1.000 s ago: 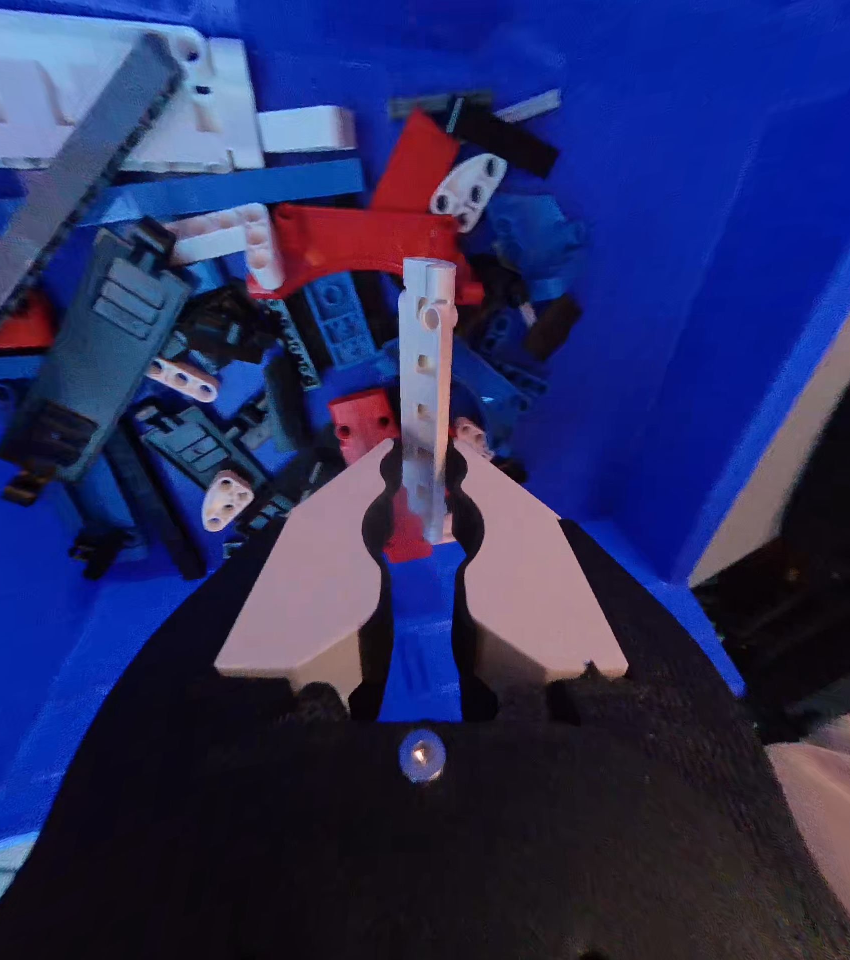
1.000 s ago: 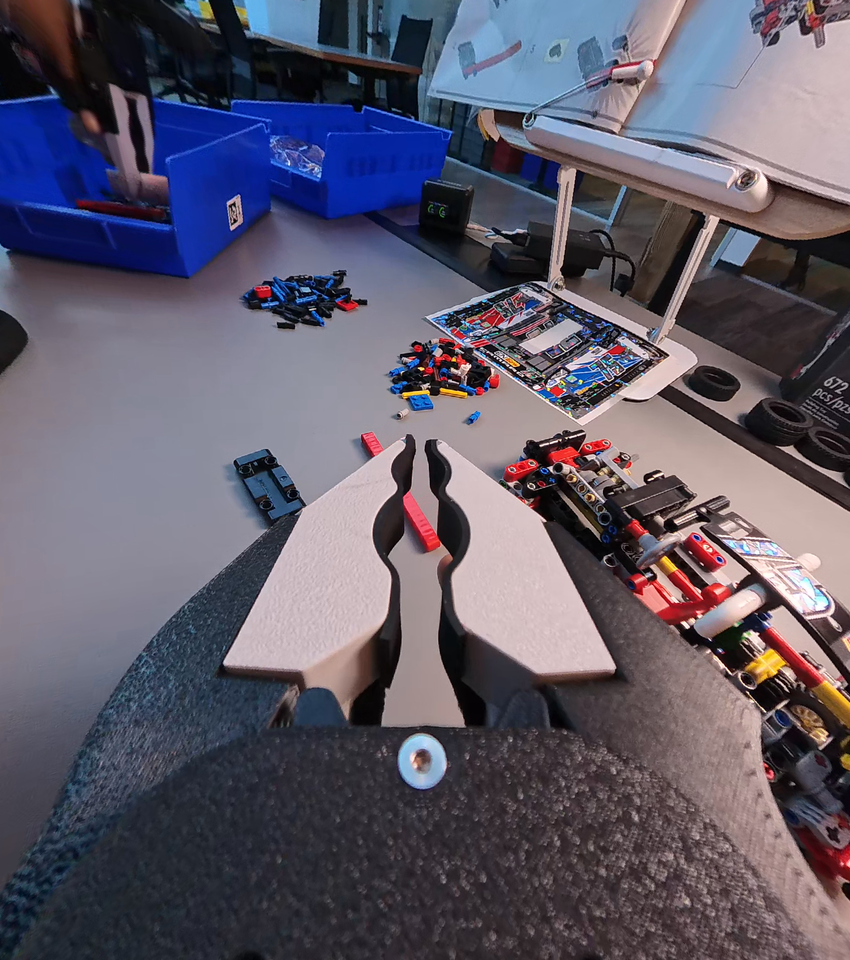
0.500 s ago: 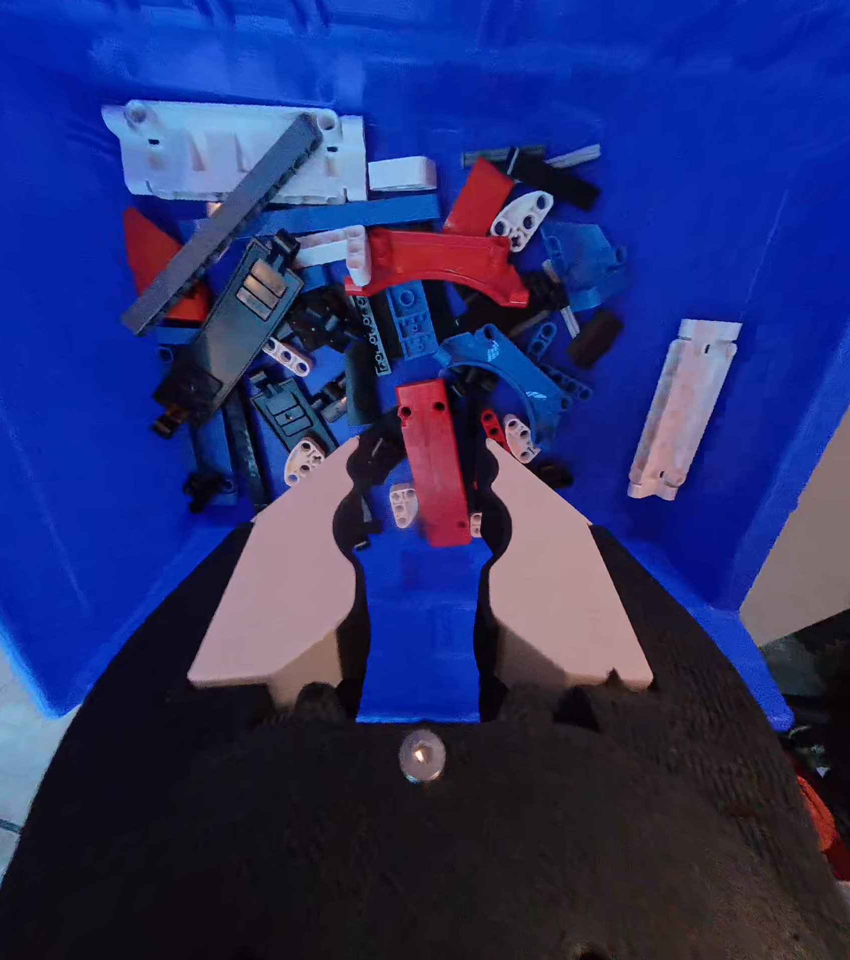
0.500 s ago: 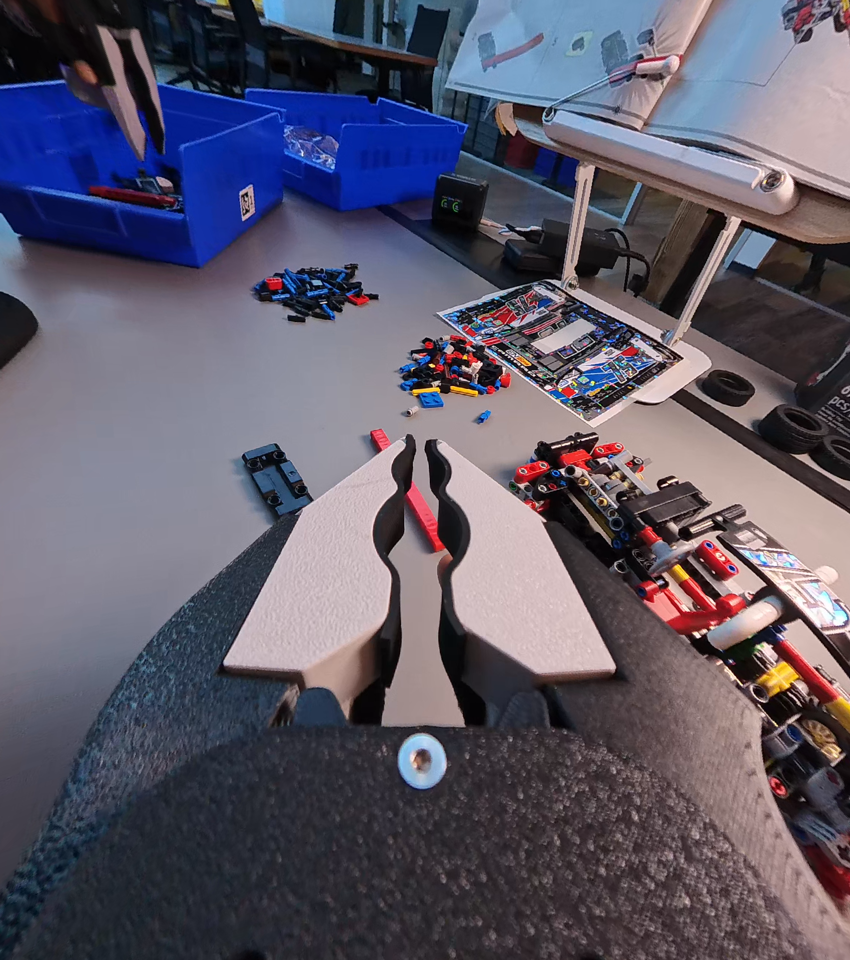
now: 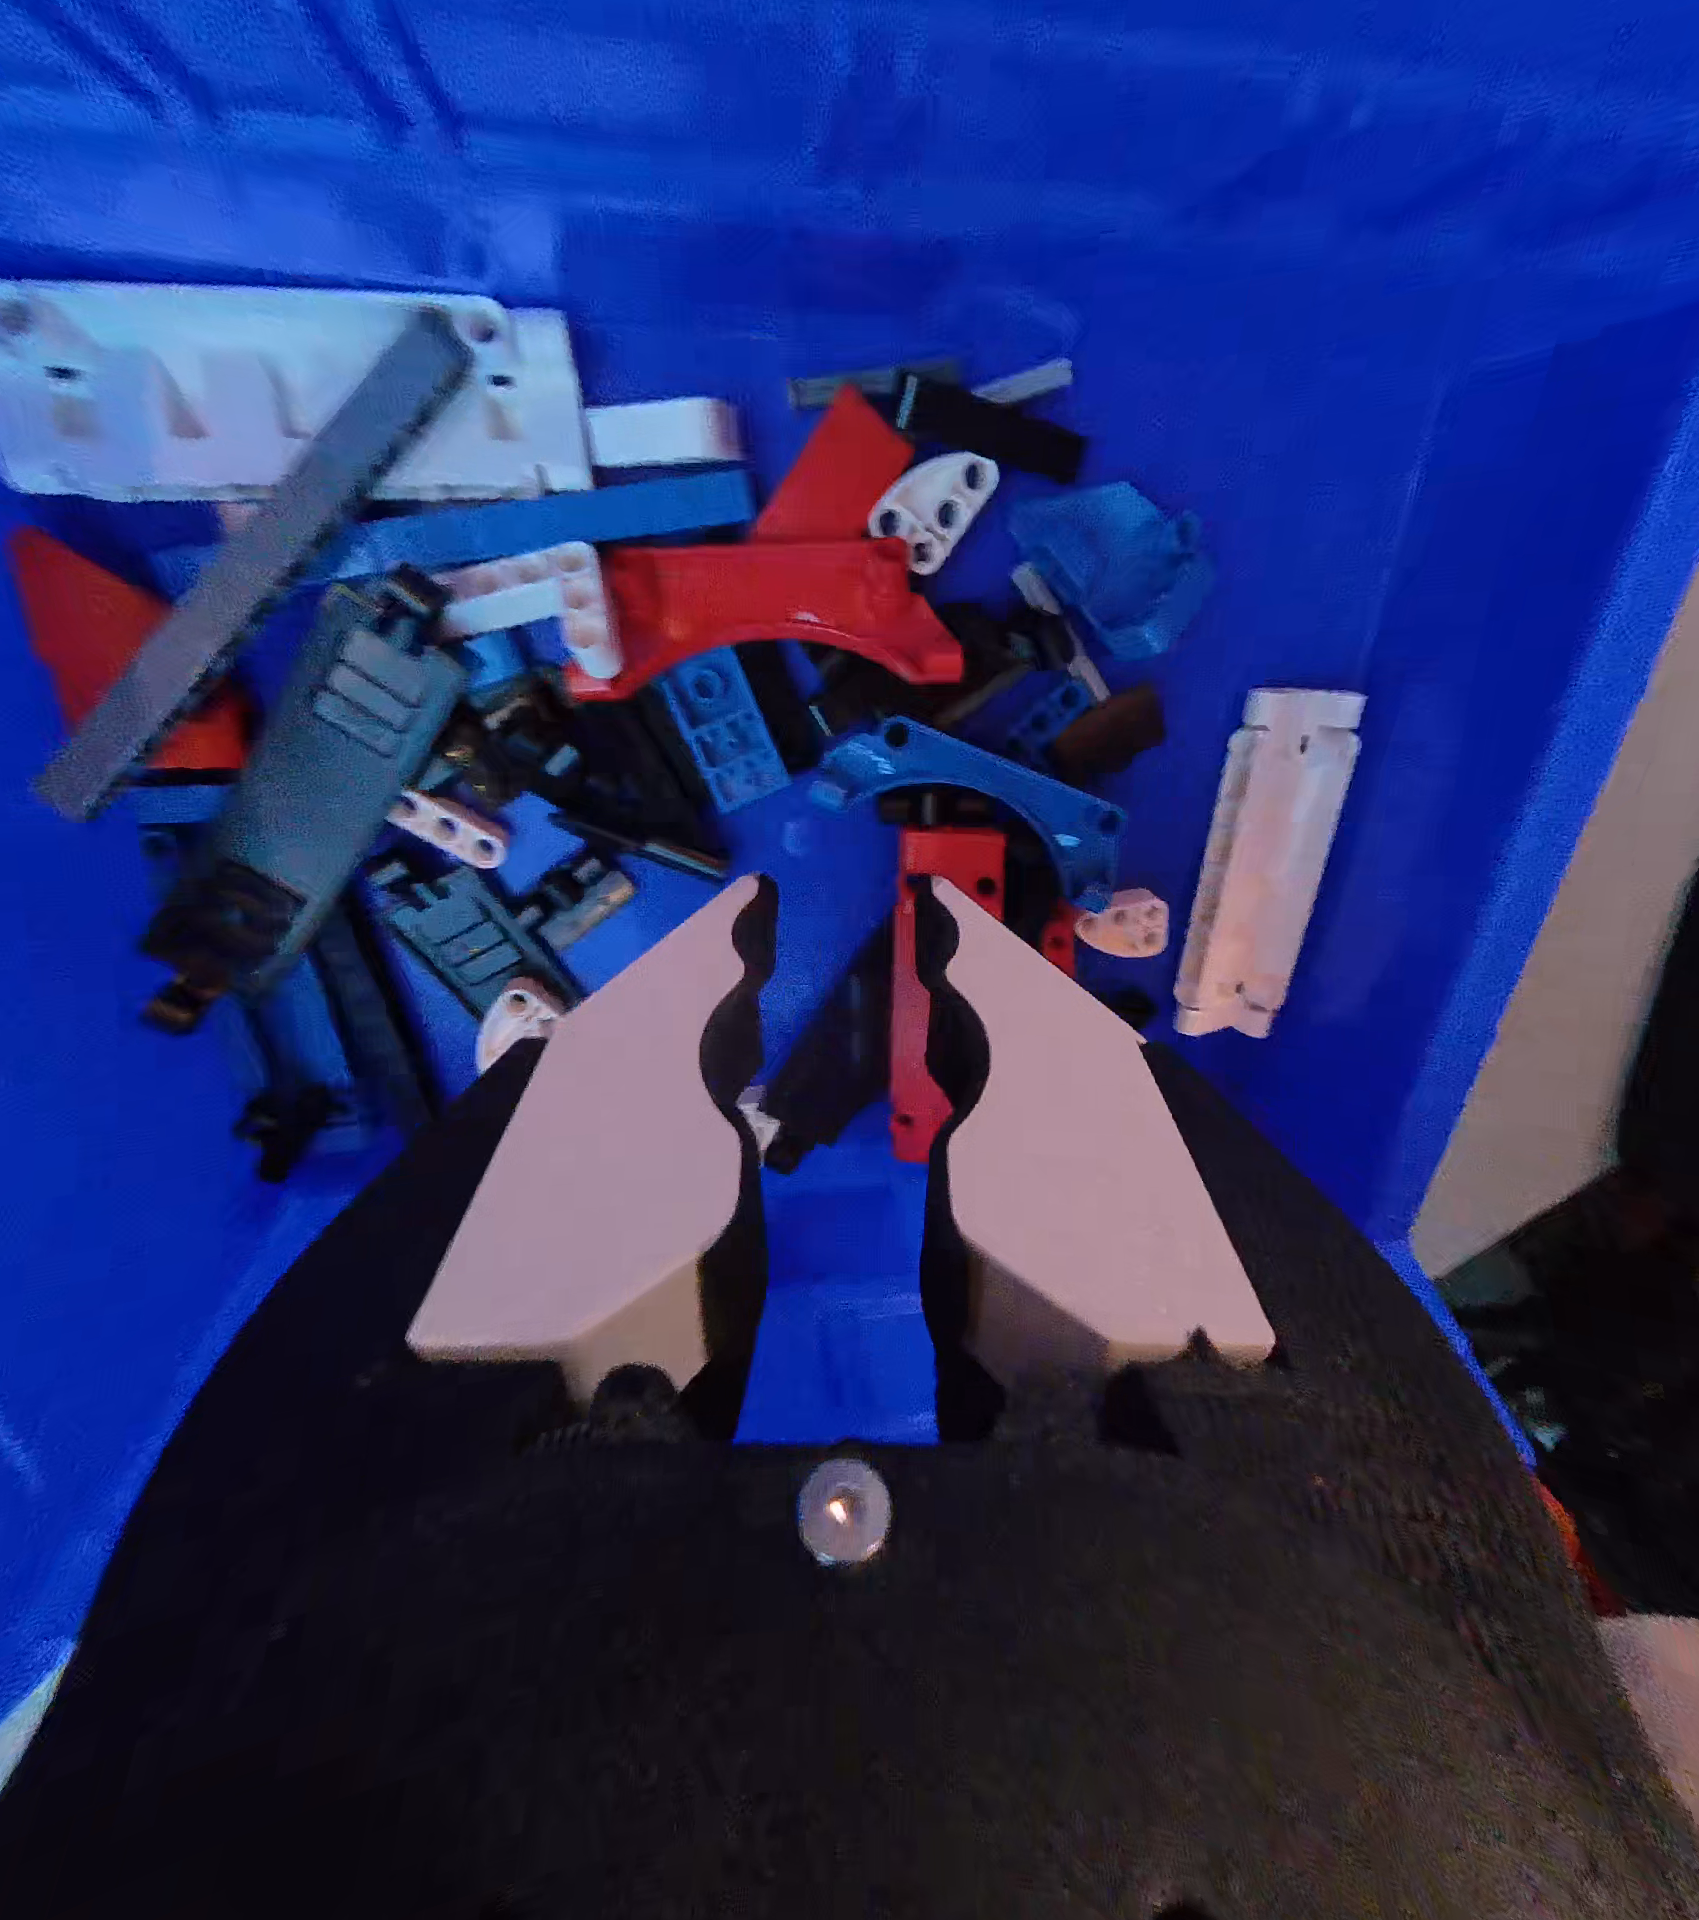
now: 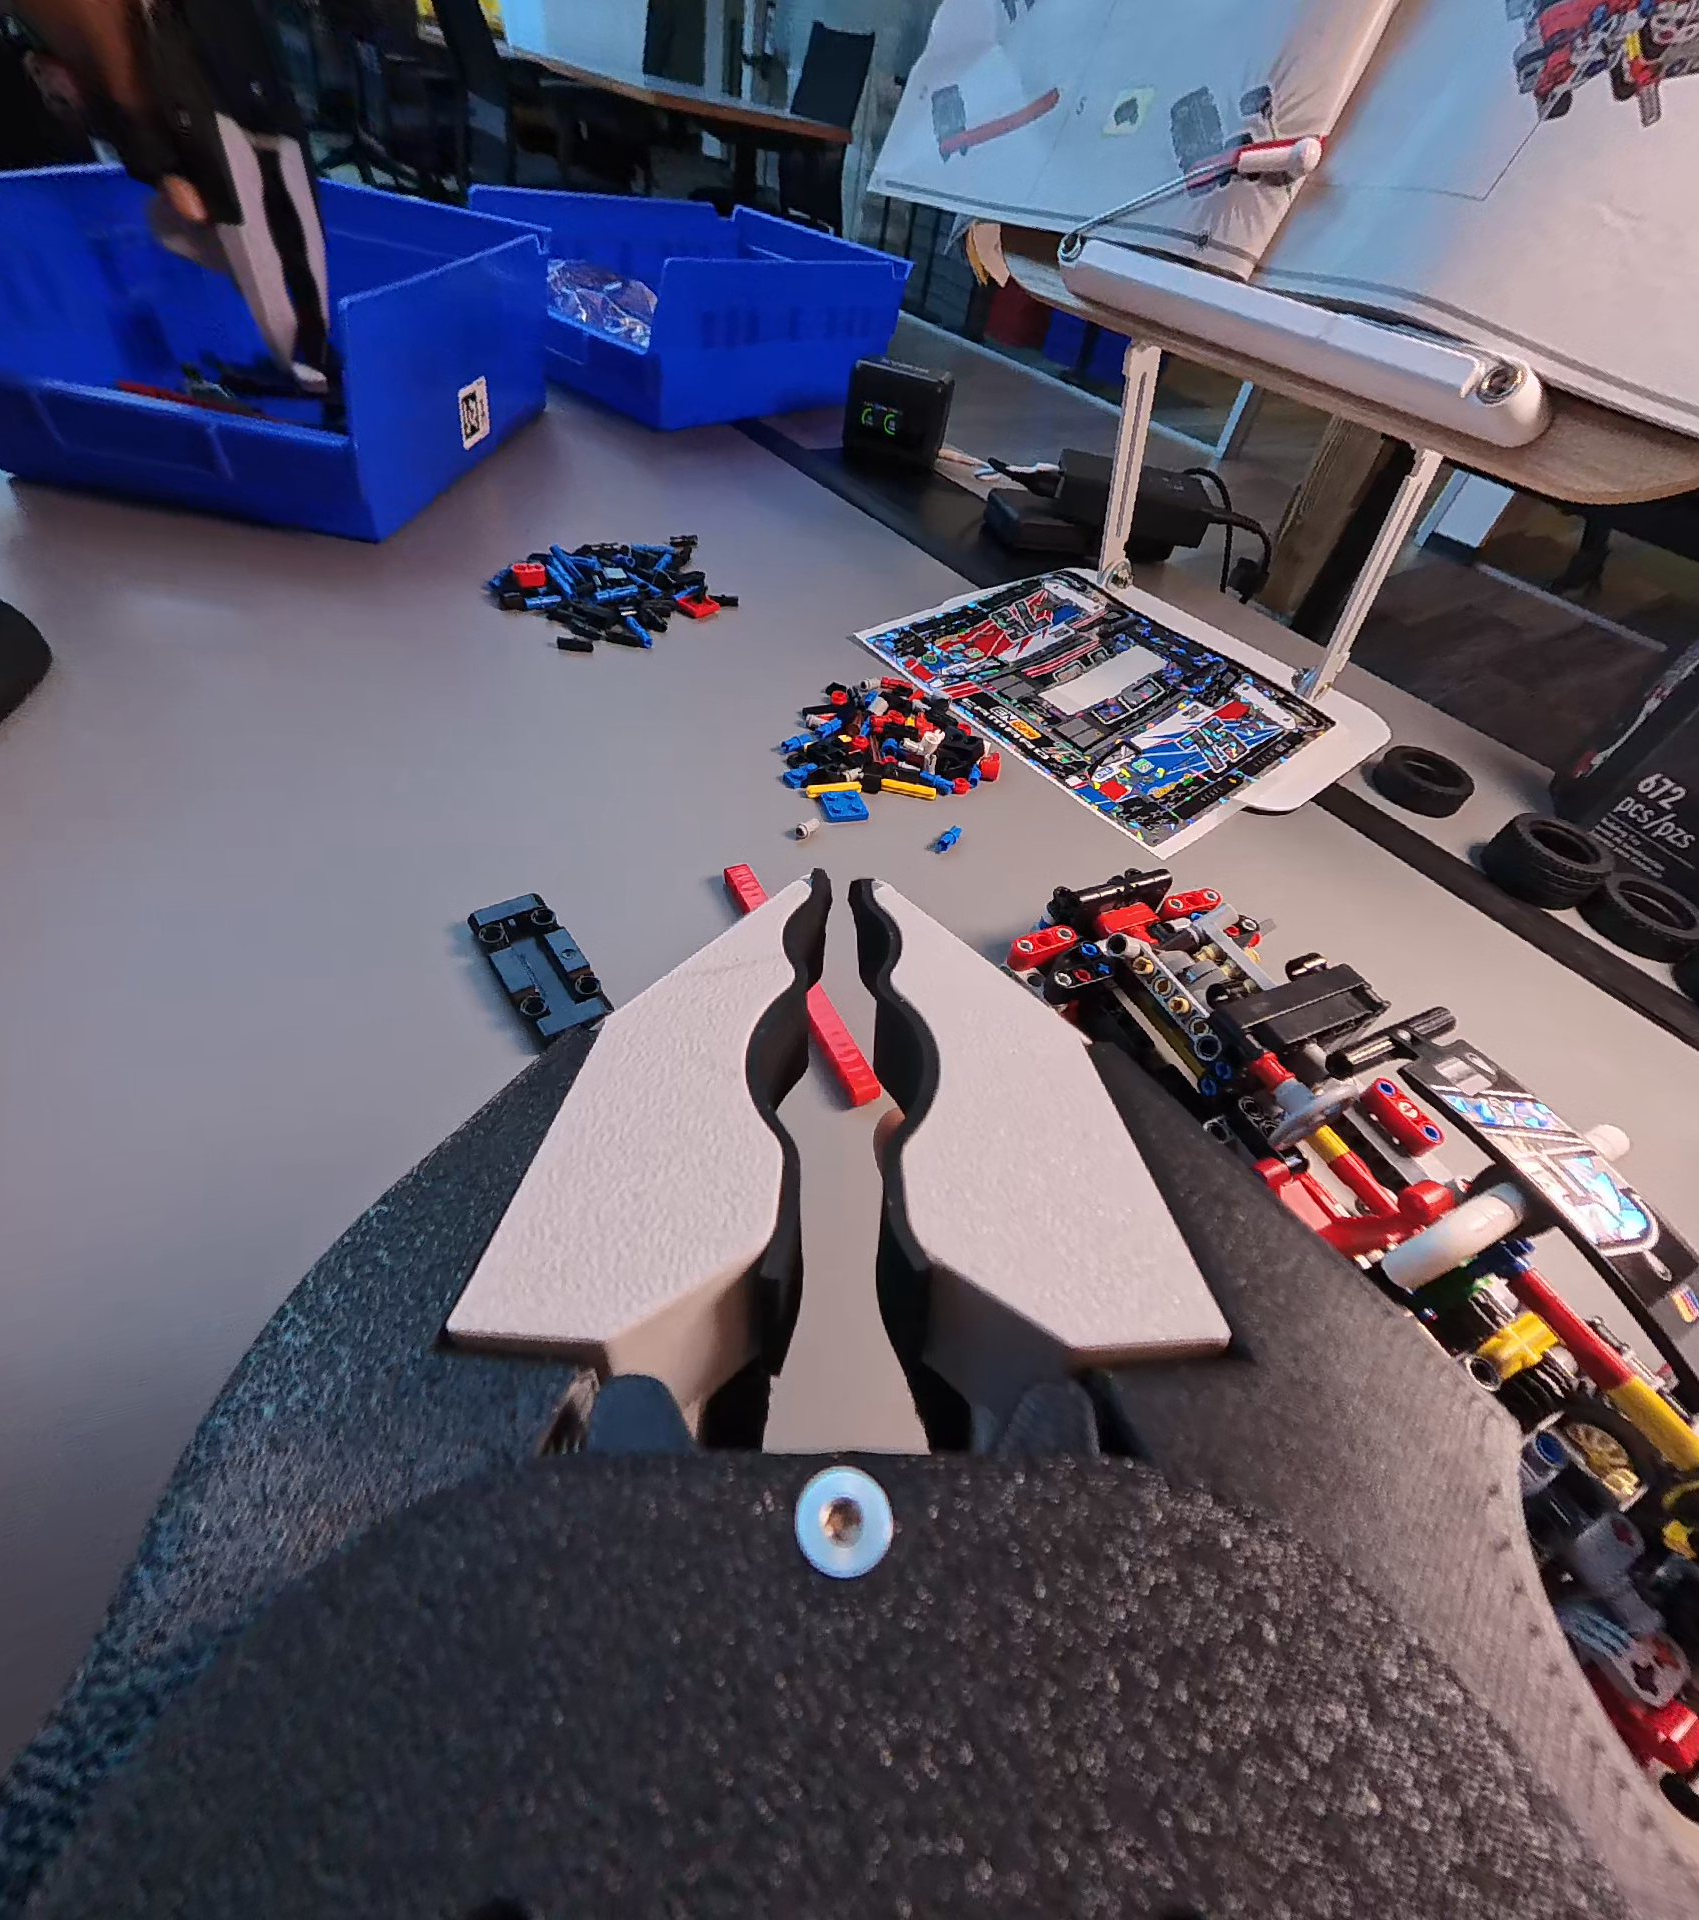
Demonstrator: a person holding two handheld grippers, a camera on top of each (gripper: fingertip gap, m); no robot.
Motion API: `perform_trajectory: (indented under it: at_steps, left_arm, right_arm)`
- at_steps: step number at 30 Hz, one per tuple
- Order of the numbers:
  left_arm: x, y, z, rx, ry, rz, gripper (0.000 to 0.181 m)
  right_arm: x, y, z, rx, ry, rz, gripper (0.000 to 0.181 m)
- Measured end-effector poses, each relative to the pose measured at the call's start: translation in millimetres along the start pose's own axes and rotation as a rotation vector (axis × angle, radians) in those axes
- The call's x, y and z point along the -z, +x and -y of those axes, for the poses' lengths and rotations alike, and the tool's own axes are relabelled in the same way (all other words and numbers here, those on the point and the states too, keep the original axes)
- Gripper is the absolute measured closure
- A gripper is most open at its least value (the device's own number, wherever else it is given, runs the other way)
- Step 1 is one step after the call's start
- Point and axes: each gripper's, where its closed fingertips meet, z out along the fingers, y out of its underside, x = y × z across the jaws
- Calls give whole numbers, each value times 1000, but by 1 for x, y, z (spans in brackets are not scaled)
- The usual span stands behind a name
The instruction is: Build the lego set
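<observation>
Chassis (image 6: 1344, 1122) partly built on desk (image 6: 201, 831); tyres (image 6: 1645, 914) unfitted. Left hand-held gripper (image 5: 840, 894) released over bin (image 5: 1447, 312); right hand-held gripper (image 6: 840, 888) nearly clenched, empty.

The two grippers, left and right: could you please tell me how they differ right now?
The left gripper hangs inside the blue bin over loose pieces; the right gripper sits over the grey table. The left's fingers stand apart, open; the right's nearly meet, shut on nothing. A red beam lies below the right's. Both have pale grey fingers on black bodies.
</observation>
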Motion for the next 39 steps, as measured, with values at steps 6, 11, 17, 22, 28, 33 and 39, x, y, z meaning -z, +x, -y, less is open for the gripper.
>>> perform_trajectory:
  at_steps: [6, 11, 17, 22, 28, 33, 39]
  left_arm:
    - [-8, 15, 13, -50, 72, -62, 136]
    - [-32, 15, -5, -171, -78, 34, 142]
    - [-4, -15, 7, -153, -6, 216, 146]
    - [58, -16, 71, -160, 309, 487, 135]
    - [136, 71, 170, -118, 984, 429, 132]
    - [157, 151, 215, -84, 1336, 269, 128]
    - [129, 205, 242, -80, 1550, 246, 142]
  right_arm:
    - [1, 1, 0, 6, 0, -8, 179]
    - [1, 1, 0, 10, -1, -12, 179]
    - [1, 0, 1, 12, -1, -9, 179]
    - [2, 1, 3, 12, 14, -14, 179]
    - [6, 9, 11, -8, 61, -51, 171]
    - [8, 19, 14, -32, 100, -92, 148]
    - [12, 30, 11, 3, 127, -162, 176]
